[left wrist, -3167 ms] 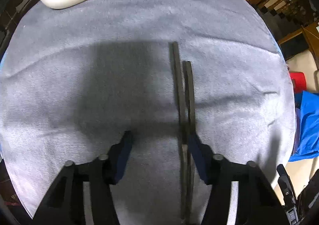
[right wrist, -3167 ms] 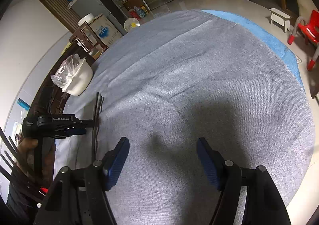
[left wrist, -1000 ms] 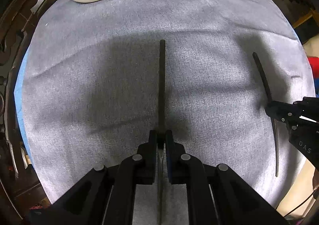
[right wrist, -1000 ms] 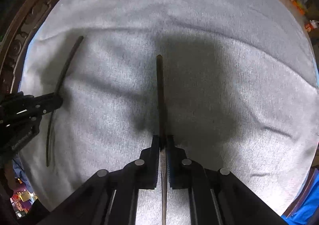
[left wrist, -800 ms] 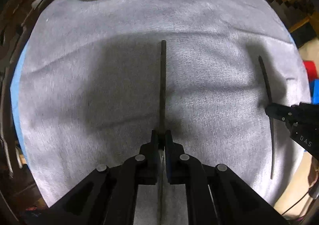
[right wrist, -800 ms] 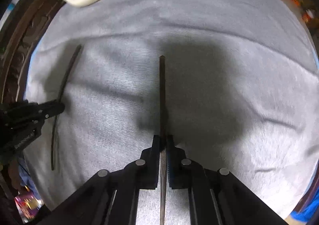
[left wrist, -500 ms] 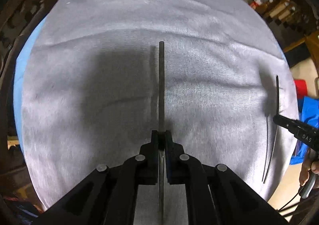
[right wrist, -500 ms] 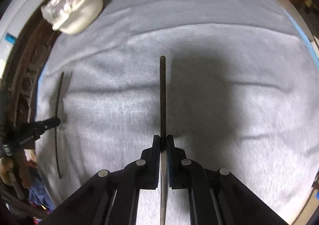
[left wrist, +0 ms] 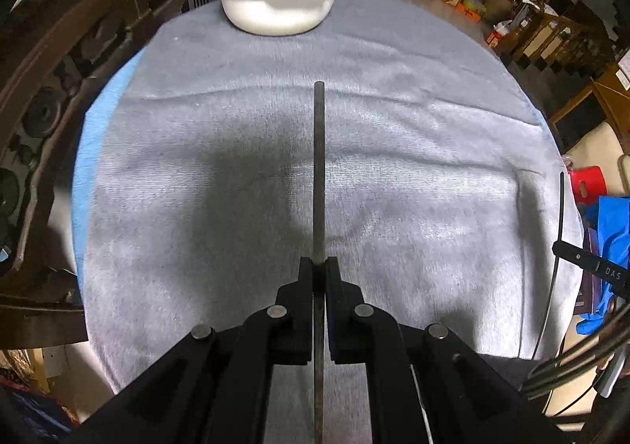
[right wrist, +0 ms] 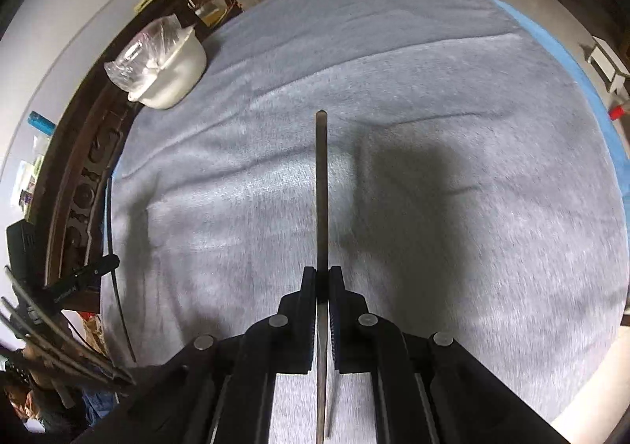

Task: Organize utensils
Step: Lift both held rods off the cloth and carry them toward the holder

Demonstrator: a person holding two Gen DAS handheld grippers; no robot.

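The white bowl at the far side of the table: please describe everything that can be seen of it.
The white bowl is a round, deep, glossy dish, ceramic by its look, with a thick rim and a small lip handle on the side. It stands upright on the grey cloth near the table's far edge, beside the dark carved wooden furniture. A crumpled clear plastic bag sits in its mouth and bulges above the rim. Neither gripper touches it. Its contents are hidden.

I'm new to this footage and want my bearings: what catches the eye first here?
Each gripper is clamped on a dark chopstick pointing straight ahead over the grey cloth: the left gripper on the left chopstick, the right gripper on the right chopstick. A white bowl with a clear plastic bag sits at the table's far edge.
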